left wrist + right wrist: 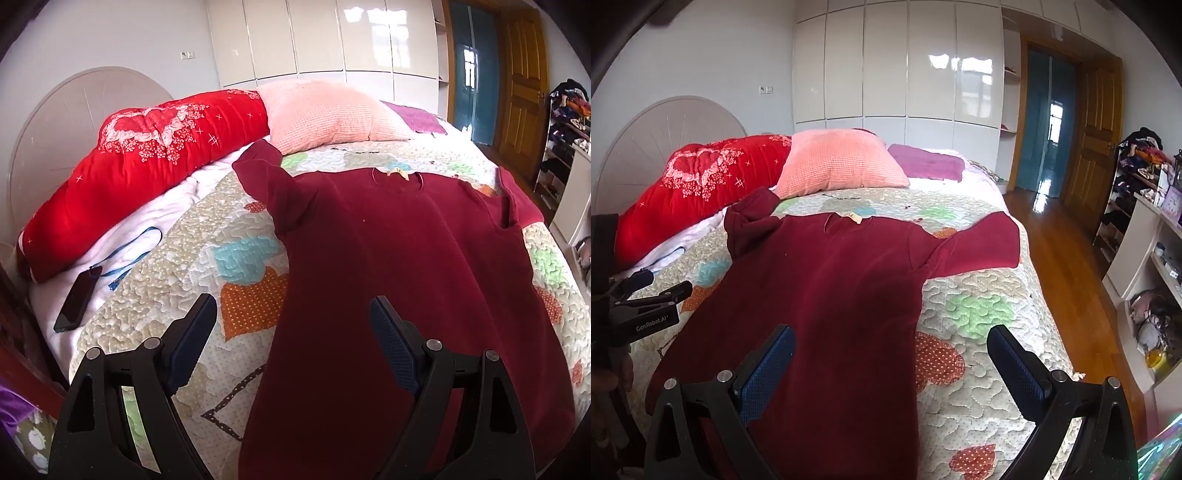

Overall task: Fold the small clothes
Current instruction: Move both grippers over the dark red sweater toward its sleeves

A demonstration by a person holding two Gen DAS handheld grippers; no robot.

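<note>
2 open tongs above a red top on a bed

We hold the left tongs [293,328] and right tongs [890,354] with jaws wide apart, gripping nothing. Below them a dark red long-sleeved top [842,280] lies flat on the quilted bed [975,314], collar towards a pink pillow [838,166], 1 sleeve stretched out, the other bunched. A black phone [75,301] rests near a red quilt [147,162].

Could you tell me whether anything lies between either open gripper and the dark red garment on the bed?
Nothing visible does. The left gripper and right gripper hover open directly above the dark red garment, spread on the quilt.
</note>
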